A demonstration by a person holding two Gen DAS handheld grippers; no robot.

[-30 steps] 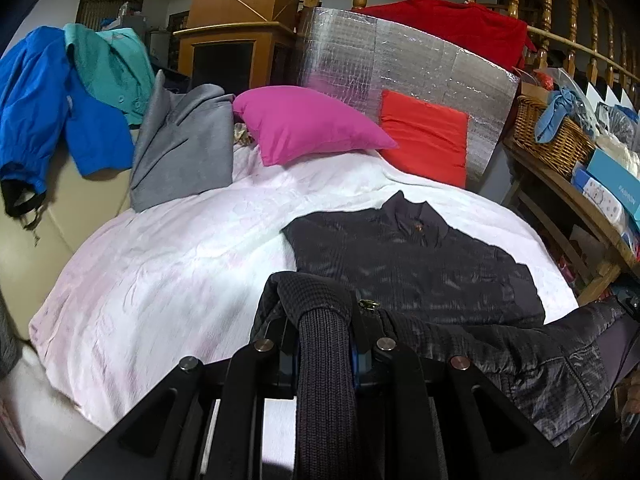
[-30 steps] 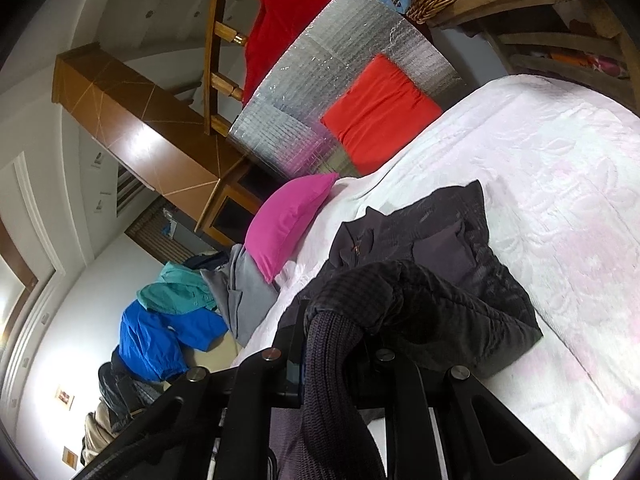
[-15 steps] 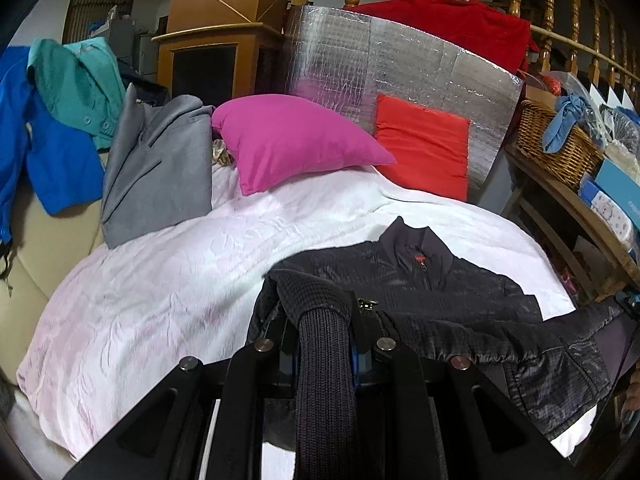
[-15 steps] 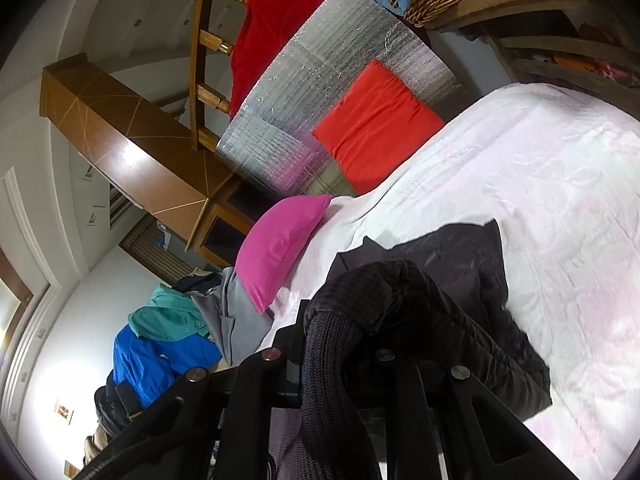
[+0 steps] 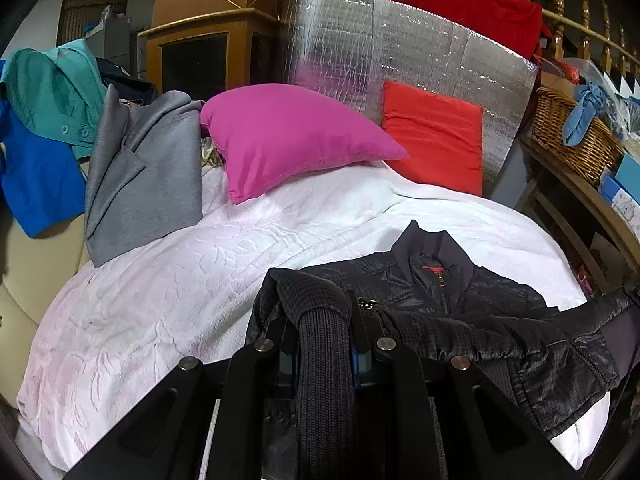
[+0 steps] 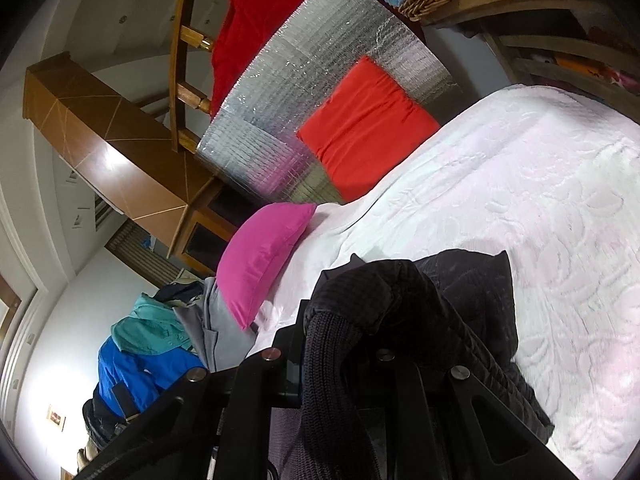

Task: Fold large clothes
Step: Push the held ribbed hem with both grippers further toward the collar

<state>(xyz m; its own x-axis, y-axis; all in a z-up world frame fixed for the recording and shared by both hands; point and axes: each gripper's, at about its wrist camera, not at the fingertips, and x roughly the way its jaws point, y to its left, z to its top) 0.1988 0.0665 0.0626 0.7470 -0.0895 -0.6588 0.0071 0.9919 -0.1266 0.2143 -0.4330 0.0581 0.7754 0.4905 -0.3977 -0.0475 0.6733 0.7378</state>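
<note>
Left wrist: jacket collar points toward pillows.

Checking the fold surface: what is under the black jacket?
The black jacket lies on the white bedspread, its ribbed hem clamped in the left tongs and right tongs. Whatever lies beneath its body is covered.

Ahead of the left claw, a black quilted zip-up jacket lies on a white embossed bedspread, with a magenta pillow beyond and a grey wool coat far left.
</note>
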